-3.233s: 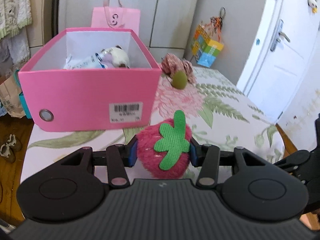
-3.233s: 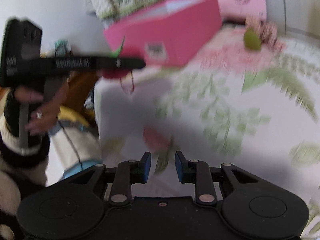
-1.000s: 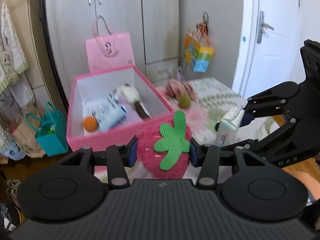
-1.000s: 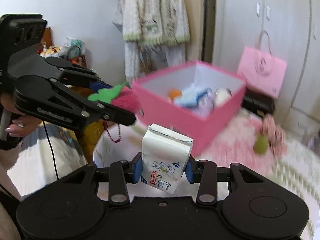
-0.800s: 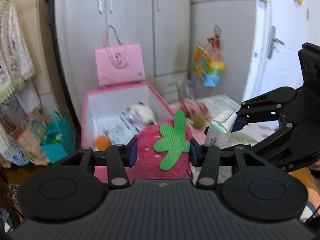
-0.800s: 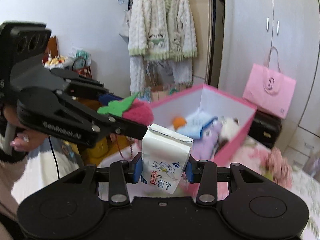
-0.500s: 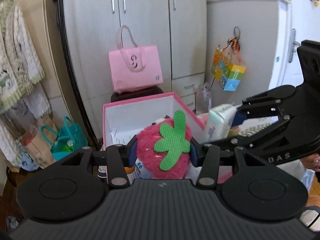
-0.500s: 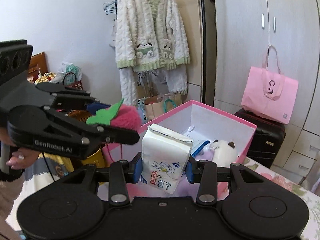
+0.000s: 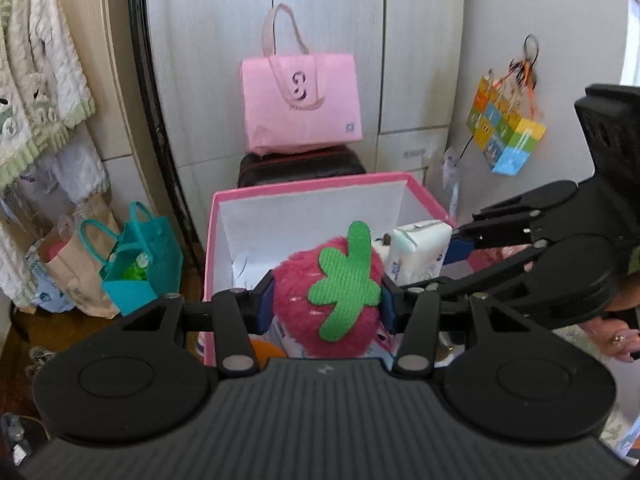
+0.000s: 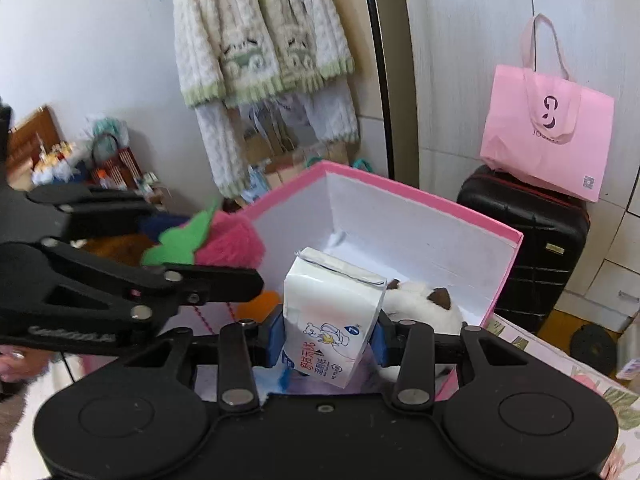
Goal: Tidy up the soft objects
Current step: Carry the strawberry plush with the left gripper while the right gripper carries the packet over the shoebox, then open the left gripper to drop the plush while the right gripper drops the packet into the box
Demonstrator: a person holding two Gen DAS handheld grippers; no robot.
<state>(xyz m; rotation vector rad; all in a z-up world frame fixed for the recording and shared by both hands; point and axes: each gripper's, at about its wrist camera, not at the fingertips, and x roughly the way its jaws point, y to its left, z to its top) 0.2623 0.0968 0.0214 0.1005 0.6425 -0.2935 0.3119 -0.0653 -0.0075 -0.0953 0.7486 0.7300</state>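
both claws' loads now over pink box (image 9: 224, 216)

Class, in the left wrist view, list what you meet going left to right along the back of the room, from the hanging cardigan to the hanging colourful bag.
Cardigan → teal bag → pink tote → colourful bag.

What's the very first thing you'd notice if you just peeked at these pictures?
Probably the fuzzy strawberry plush with its green felt leaf, squeezed in the left gripper right over the open pink box. Beside it, the right gripper clamps a white tissue pack above the same box, where a white plush cat lies inside. Behind the box, a pink tote bag sits on a black suitcase.
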